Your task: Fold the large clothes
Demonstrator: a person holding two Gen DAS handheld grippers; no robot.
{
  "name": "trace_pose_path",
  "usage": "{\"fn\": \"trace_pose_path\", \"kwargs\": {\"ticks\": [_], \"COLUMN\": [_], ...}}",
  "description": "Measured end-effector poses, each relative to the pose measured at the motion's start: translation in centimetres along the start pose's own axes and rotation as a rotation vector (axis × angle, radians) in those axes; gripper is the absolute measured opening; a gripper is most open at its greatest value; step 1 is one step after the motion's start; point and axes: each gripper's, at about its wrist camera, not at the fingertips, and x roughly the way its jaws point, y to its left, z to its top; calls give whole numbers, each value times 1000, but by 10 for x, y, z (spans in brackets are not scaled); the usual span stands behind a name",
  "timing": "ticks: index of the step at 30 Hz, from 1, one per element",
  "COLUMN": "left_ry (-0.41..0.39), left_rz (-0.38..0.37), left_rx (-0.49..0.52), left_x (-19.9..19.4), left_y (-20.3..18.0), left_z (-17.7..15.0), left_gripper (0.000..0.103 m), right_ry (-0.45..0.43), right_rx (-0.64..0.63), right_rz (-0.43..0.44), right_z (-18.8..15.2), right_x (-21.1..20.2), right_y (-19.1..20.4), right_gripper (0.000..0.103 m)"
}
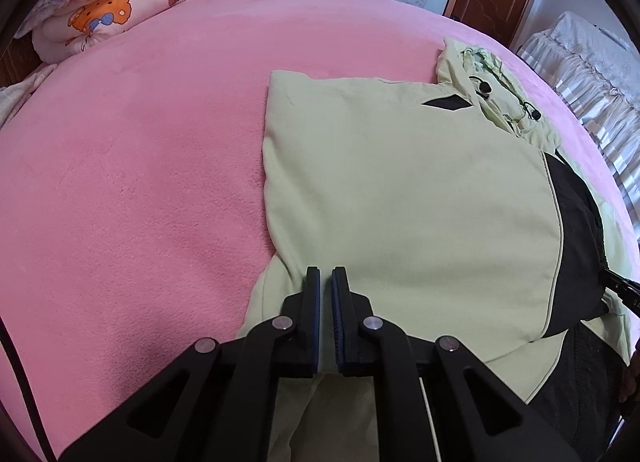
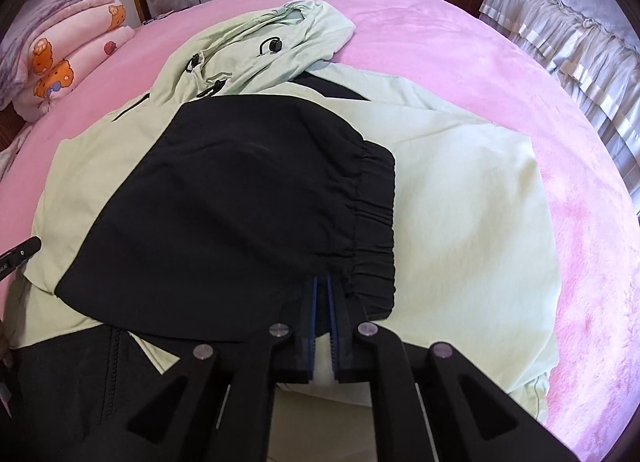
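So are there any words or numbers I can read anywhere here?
No text here can be read.
Left tongs: white letters on the side, cut off at the picture's edge, unreadable.
Right tongs: white letters on the side, also cut off, unreadable.
Green jacket: no words showing.
Folded blanket: only cartoon bears, no words.

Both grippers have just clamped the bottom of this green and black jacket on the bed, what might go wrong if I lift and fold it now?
1. The left gripper seems to pinch only a thin edge of the jacket, so it may slip out.
2. The right gripper bites at the black sleeve's gathered cuff; lifting may drag the folded sleeve out of place.
3. The loose hood may end up bunched and make the fold lumpy.
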Motion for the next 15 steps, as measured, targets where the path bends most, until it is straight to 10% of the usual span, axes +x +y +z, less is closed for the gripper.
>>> {"fn": "trace_pose_path", "kwargs": {"ticks": [6,12,15], "left_ry": [23,58,70], "left_rz": [0,-25,-26], "left_rx": [-9,65,142], "left_x": [-2,-19,-28], "left_y": [-8,-30,-46], "left_z": [2,3,11], "left_gripper": [9,59,66], "right_ry": [21,49,97], "right_rx": [20,-26,-49], "right_rz": [44,42,45], "right_z": [-4,-15,-12], "right_x": [-6,-19,-22], "right_y": [-1,4,3], "right_gripper": [9,25,31]}}
